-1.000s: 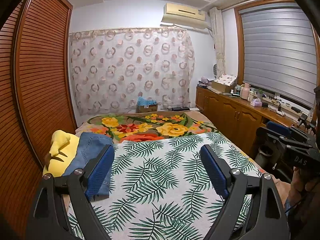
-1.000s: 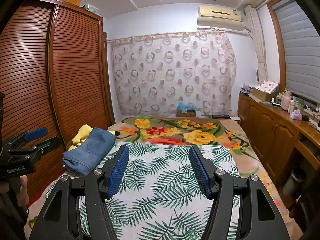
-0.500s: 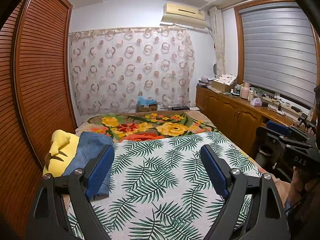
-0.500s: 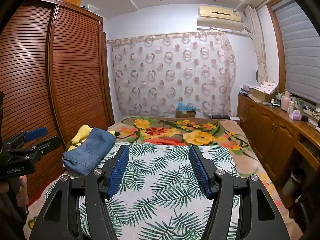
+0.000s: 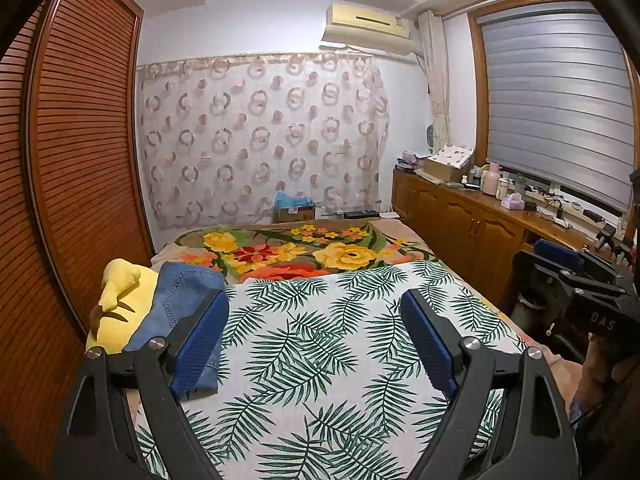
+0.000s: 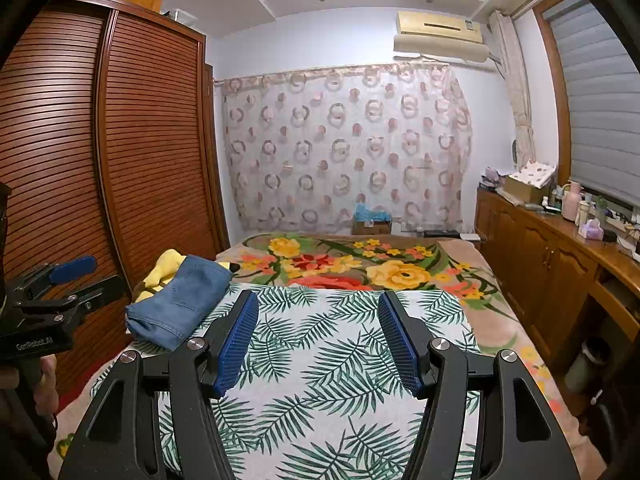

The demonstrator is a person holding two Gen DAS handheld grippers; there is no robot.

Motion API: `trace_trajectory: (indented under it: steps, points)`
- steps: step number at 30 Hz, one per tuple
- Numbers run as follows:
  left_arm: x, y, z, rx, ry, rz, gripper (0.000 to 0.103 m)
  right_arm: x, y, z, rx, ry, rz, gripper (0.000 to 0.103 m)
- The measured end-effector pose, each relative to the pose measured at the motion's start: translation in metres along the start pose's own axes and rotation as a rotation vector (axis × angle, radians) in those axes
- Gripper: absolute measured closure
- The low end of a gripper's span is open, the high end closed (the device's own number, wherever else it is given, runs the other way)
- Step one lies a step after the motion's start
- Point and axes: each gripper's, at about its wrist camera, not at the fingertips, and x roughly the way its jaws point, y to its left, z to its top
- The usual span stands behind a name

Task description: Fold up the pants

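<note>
With denim pants (image 6: 180,300) lying folded at the leaf-print sheet (image 6: 320,368) edge, judged essentially complete; left gripper (image 5: 314,344) and right gripper (image 6: 318,340) raised, fingers apart, empty.

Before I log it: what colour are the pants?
Blue denim pants, shown best in the right wrist view.

A: Your left tool (image 5: 312,340) is matt black plastic, its pads (image 5: 198,344) are blue with rough dots, and the screws are shiny metal.

B: You see the pants (image 6: 180,304) are blue denim cloth, the palm-leaf sheet (image 6: 320,360) is smooth cloth, and the wardrobe (image 6: 100,160) is glossy slatted wood.
</note>
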Motion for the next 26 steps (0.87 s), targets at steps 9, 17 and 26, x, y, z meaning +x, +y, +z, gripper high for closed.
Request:
trace_trajectory:
  steps: [9,17,26]
  points:
    - [0.0002,0.0007,-0.0001,-0.003,0.002,0.000,0.015,-0.0003,0.0017,-0.0010,0.000,-0.001,-0.005,0.039]
    - [0.0002,0.0009,-0.0001,0.000,0.000,0.000,0.015,-0.0008,0.0031,-0.0016,0.001,-0.001,-0.003,0.039]
    - [0.0003,0.0010,0.0000,0.000,0.001,-0.001,0.015,-0.0011,0.0037,-0.0020,0.003,0.001,-0.002,0.039]
